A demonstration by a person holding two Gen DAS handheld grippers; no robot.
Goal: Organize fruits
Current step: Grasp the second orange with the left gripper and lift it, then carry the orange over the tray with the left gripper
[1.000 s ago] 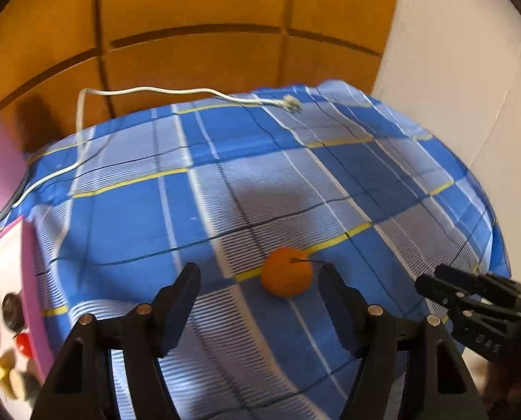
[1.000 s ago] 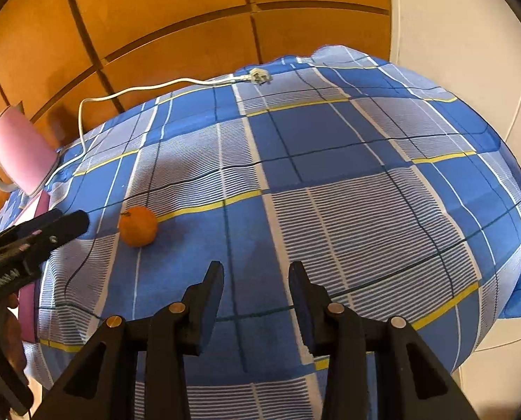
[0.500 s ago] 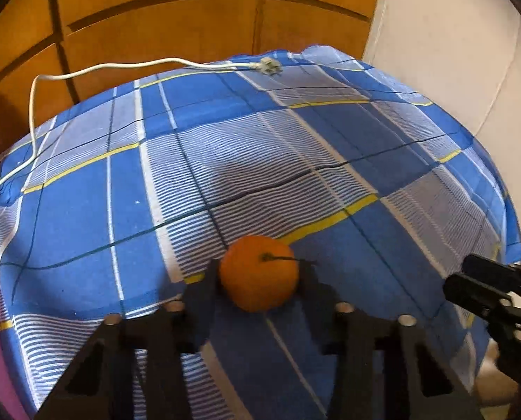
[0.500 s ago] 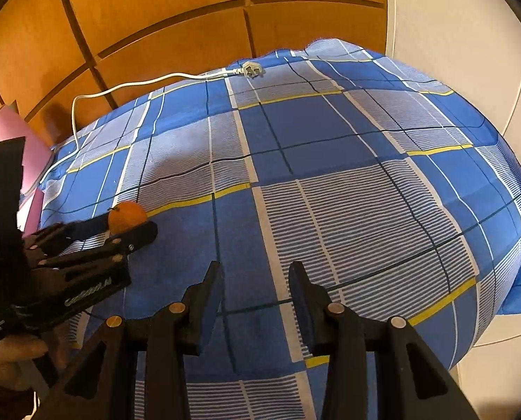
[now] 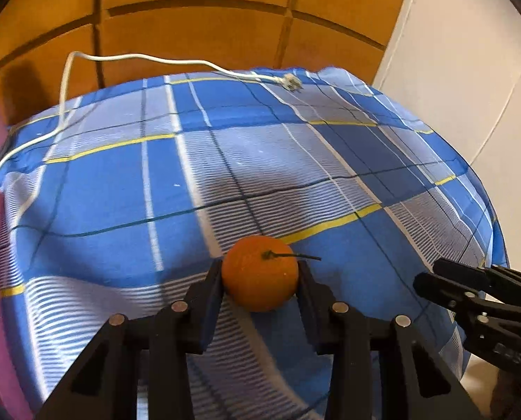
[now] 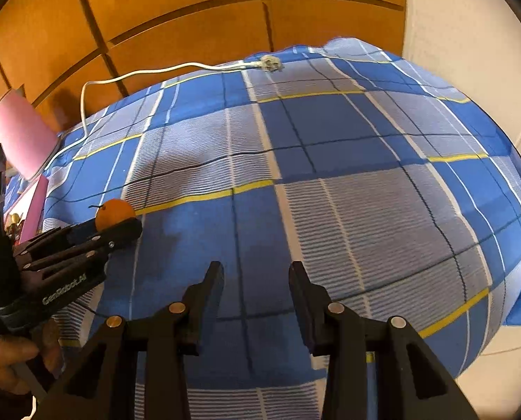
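An orange tangerine (image 5: 259,273) with a thin stem sits between the fingers of my left gripper (image 5: 260,273), which is shut on it just above the blue checked cloth (image 5: 295,161). In the right wrist view the tangerine (image 6: 115,214) shows at the left, held at the tip of the left gripper (image 6: 120,229). My right gripper (image 6: 255,273) is open and empty above the cloth, to the right of the left one; it shows in the left wrist view (image 5: 435,280).
A white cable (image 5: 64,105) with a plug (image 5: 290,81) lies at the back of the cloth. A pink box (image 6: 33,210) with small toy fruits (image 6: 13,222) stands at the left, its lid (image 6: 19,133) raised. Wooden panels stand behind, a white wall at right.
My left gripper moved forward around the tangerine and shut on it. The tangerine now sits lifted slightly in its fingers. The right gripper stayed open, almost still.
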